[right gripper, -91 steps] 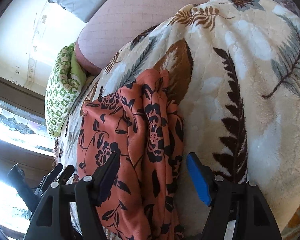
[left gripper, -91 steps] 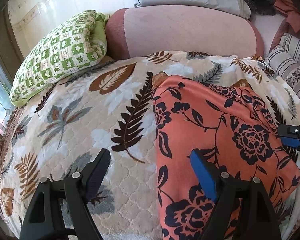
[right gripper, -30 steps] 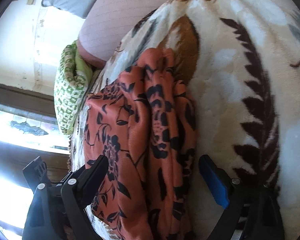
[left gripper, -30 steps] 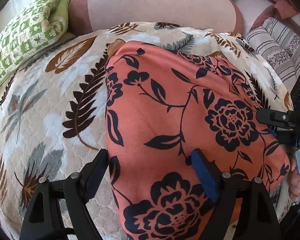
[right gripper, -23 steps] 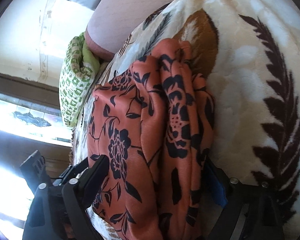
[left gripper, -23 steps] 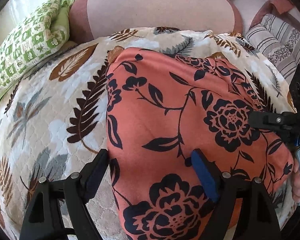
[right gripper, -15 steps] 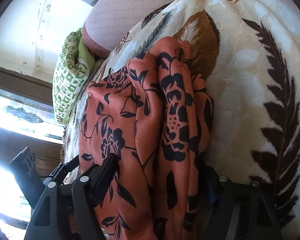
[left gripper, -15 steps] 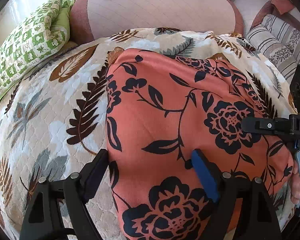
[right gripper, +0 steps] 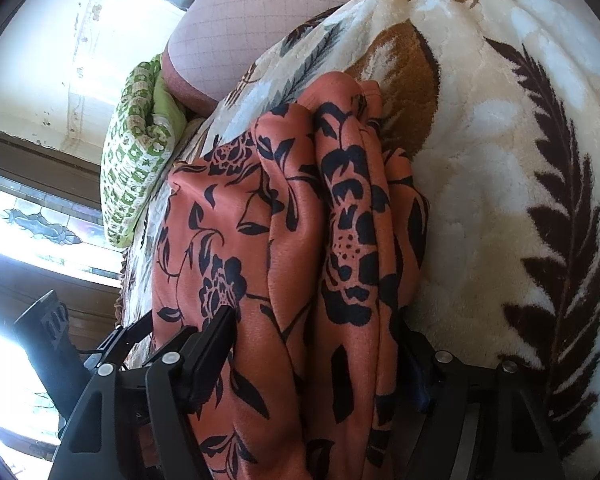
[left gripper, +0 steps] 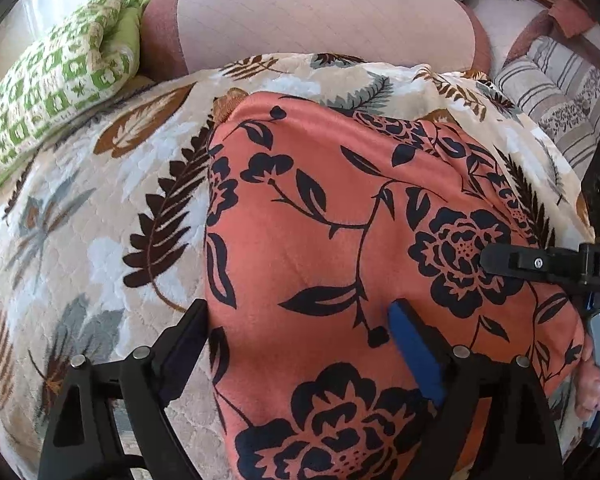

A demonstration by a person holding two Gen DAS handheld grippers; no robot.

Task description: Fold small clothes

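Both tools spread wide around the soft orange cloth with black flowers (left gripper: 340, 240), not pinching. Left tool (left gripper: 300, 332) at 6 o'clock, right tool (right gripper: 316, 344) over the bunched edge, ready to lift and fold.

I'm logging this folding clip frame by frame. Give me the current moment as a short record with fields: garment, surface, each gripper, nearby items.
garment: orange floral cloth, folded, bunched ridges along its right edge
surface: leaf-print blanket
left gripper: open, fingers straddling the cloth's near left part
right gripper: fingers either side of the bunched edge; grip cannot be confirmed
nearby: green checked pillow, pink cushion, striped pillow
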